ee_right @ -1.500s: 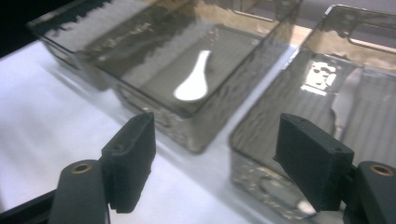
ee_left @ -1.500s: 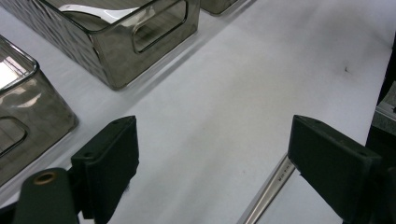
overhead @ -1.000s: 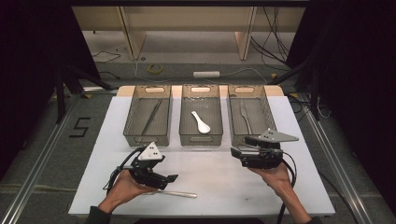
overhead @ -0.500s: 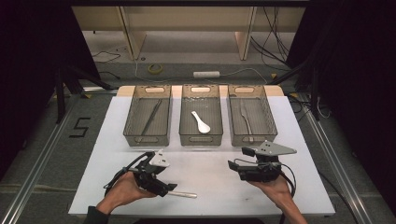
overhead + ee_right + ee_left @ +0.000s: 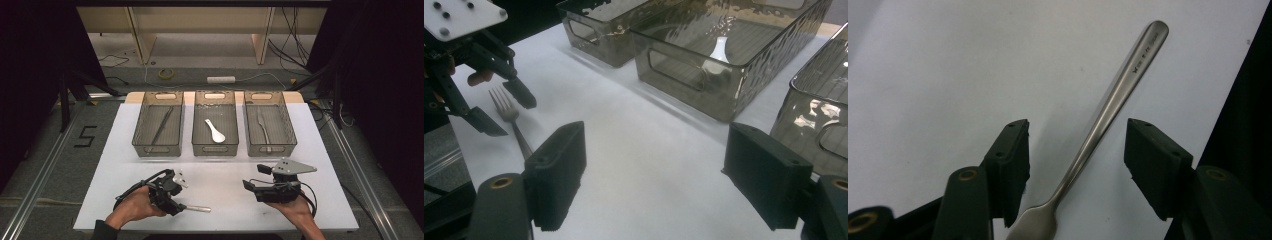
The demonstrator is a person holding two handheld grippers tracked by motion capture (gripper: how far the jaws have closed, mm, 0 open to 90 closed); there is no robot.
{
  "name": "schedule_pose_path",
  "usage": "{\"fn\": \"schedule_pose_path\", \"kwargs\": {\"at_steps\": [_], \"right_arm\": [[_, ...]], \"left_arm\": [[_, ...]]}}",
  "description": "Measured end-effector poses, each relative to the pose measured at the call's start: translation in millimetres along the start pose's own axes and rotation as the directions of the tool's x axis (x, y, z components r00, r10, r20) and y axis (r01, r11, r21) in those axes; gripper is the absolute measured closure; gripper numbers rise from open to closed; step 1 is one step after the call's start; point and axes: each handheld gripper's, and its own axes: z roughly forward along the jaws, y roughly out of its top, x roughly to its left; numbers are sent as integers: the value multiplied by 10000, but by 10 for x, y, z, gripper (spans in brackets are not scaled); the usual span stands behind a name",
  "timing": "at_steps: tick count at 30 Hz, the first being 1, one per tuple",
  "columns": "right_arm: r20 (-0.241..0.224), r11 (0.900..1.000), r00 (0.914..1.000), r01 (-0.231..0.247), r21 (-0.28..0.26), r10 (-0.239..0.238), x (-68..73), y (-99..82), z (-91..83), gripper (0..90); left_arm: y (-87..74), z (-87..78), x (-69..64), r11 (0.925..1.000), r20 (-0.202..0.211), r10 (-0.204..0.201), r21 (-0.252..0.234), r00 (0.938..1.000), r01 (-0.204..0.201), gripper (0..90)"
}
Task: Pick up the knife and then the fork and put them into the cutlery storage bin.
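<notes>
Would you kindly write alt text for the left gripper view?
A metal fork lies on the white table, its handle between the left gripper's two black jaws, which have just been closing but stand apart from it.

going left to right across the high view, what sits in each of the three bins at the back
left bin with a long thin dark utensil → middle bin with a white spoon → right bin with a silvery utensil, too small to tell which kind
</notes>
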Motion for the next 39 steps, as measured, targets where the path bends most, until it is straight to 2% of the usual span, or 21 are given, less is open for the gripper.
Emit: {"fn": "schedule_pose_path", "kwargs": {"at_steps": [2,11,22,24,31,37,39], "right_arm": [[24,10000,10000,-10,41,10,-1,-8,-4,258],[22,9999,10000,-18,107,18,-3,-23,-6,259],[47,9999,10000,-18,134,18,1,-25,-5,260],[48,9999,10000,-14,144,14,2,-25,-4,260],[12,9999,10000,-52,124,52,-3,-26,0,261],[18,9999,10000,-34,169,33,-3,-26,3,261],[-3,9998,10000,-12,187,12,-5,-27,4,261]], "left_arm": [[13,22,-12,9998,-95,108,191,9999,-106,467],[32,96,-26,9934,-31,322,1098,9995,-317,564],[53,113,-31,9886,120,638,1358,9979,-648,666],[60,123,-33,9864,150,777,1438,9969,-791,675],[71,147,-54,9854,111,871,1461,9961,-878,705],[83,146,-64,9792,229,1223,1605,9922,-1244,752],[79,149,-66,9797,304,1257,1534,9916,-1289,772]]}}
